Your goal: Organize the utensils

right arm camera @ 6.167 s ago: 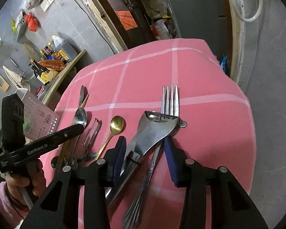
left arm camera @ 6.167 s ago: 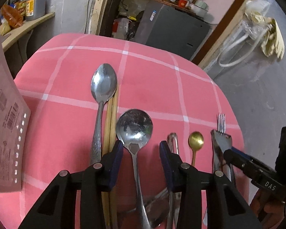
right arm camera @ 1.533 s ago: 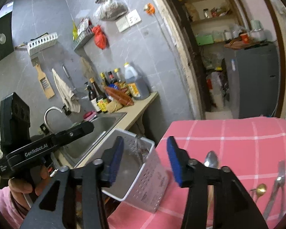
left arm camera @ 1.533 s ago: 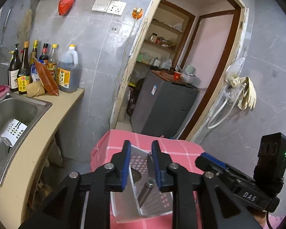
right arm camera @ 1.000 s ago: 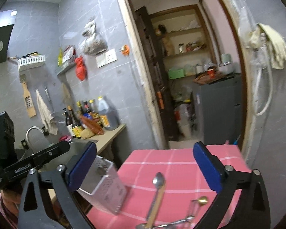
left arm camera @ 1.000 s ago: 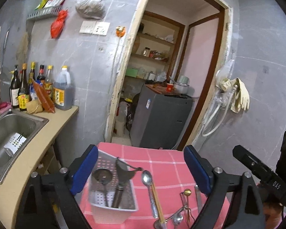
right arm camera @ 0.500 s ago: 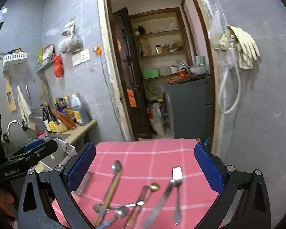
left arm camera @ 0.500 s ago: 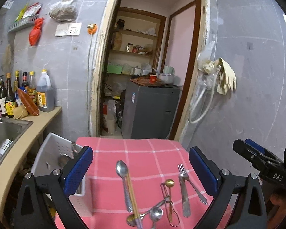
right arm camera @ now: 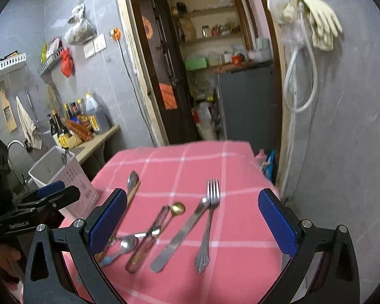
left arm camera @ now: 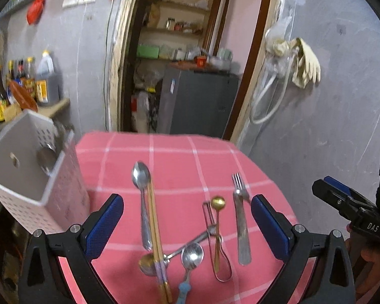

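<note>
Several utensils lie on the pink checked tablecloth (left arm camera: 179, 157): a long spoon (left arm camera: 141, 177) beside chopsticks (left arm camera: 155, 225), a gold spoon (left arm camera: 217, 202), a peeler (left arm camera: 215, 240), a fork (left arm camera: 237, 185) with a knife (left arm camera: 242, 233), and small spoons (left arm camera: 192, 253). A white perforated holder (left arm camera: 33, 174) at the table's left edge holds utensils. My left gripper (left arm camera: 187, 223) is wide open and empty above the near utensils. My right gripper (right arm camera: 192, 223) is wide open and empty above the fork (right arm camera: 211, 197) and knife (right arm camera: 179, 233). The holder (right arm camera: 63, 174) shows at the left.
A counter with bottles (right arm camera: 78, 124) and a sink tap (right arm camera: 15, 144) stands left of the table. A doorway with a grey cabinet (left arm camera: 197, 103) lies behind. A hose and gloves (right arm camera: 314, 27) hang on the right wall.
Both grippers have opened wide and pulled back from the holder, swinging right. The left gripper let go of the utensils it held; they now stand in the holder.
</note>
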### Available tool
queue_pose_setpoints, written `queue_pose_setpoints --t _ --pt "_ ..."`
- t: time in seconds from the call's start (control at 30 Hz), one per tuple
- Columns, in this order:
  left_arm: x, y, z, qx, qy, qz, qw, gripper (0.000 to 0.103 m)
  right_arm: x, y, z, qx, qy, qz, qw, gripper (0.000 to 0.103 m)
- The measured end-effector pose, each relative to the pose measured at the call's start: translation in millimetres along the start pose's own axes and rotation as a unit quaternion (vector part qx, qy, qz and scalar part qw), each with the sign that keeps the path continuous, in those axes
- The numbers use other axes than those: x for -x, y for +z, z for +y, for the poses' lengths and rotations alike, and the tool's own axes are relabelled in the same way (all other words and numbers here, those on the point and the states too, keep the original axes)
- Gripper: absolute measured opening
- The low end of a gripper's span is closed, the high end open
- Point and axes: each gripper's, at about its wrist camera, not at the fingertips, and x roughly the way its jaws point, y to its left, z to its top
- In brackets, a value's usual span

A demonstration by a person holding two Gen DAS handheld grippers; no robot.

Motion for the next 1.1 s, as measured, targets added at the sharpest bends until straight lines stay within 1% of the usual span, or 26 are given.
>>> queue_pose_setpoints --t 0.07,0.13,0.2,0.23,0.3,0.33,0.4,0.43,0.5,0.53,0.6,0.73,0.9,1.03,1.1 --pt "-7 -4 0 0.002 -0.002 0.009 1.0000 0.100 -12 -7 -6 -0.004 0.008 0.018 1.000 0.102" --pt "-15 -9 -1 0.002 -0.005 0.020 0.9998 0.094 -23 -13 -12 -0.010 0.015 0.034 0.999 0.102" --pt "-22 -13 -2 -0.001 -0.009 0.036 0.9993 0.082 -34 -20 -16 -0.017 0.025 0.048 0.998 0.099" --pt "-25 -16 -2 -0.003 -0.013 0.047 0.9988 0.079 -39 -23 -17 -0.020 0.030 0.054 0.998 0.097" --pt "-33 -23 -1 0.000 -0.021 0.066 0.9976 0.067 -50 -28 -18 -0.024 0.039 0.070 0.996 0.082" --pt "-35 -25 -2 0.001 -0.023 0.073 0.9971 0.065 -55 -31 -18 -0.025 0.043 0.078 0.996 0.078" --pt "-41 -32 -1 0.006 -0.029 0.089 0.9956 0.055 -64 -37 -16 -0.026 0.052 0.091 0.994 0.071" --pt "-45 -35 0 0.010 -0.033 0.100 0.9945 0.053 -68 -38 -16 -0.027 0.057 0.096 0.993 0.069" --pt "-52 -42 4 0.020 -0.039 0.119 0.9919 0.046 -78 -43 -13 -0.029 0.069 0.111 0.991 0.061" --pt "-54 -44 4 0.022 -0.040 0.125 0.9911 0.045 -82 -42 -11 -0.029 0.073 0.117 0.990 0.060" --pt "-58 -48 5 0.027 -0.042 0.141 0.9888 0.042 -92 -45 -7 -0.030 0.084 0.133 0.987 0.053" --pt "-68 -56 6 0.033 -0.046 0.175 0.9829 0.037 -104 -52 -3 -0.030 0.094 0.157 0.983 0.045" --pt "-79 -66 6 0.040 -0.041 0.210 0.9760 0.033 -113 -55 1 -0.029 0.092 0.170 0.981 0.045" --pt "-81 -66 6 0.039 -0.037 0.211 0.9760 0.031 -117 -51 1 -0.028 0.092 0.178 0.979 0.045" --pt "-85 -63 6 0.036 -0.037 0.214 0.9755 0.031 -121 -49 1 -0.029 0.099 0.182 0.978 0.044"
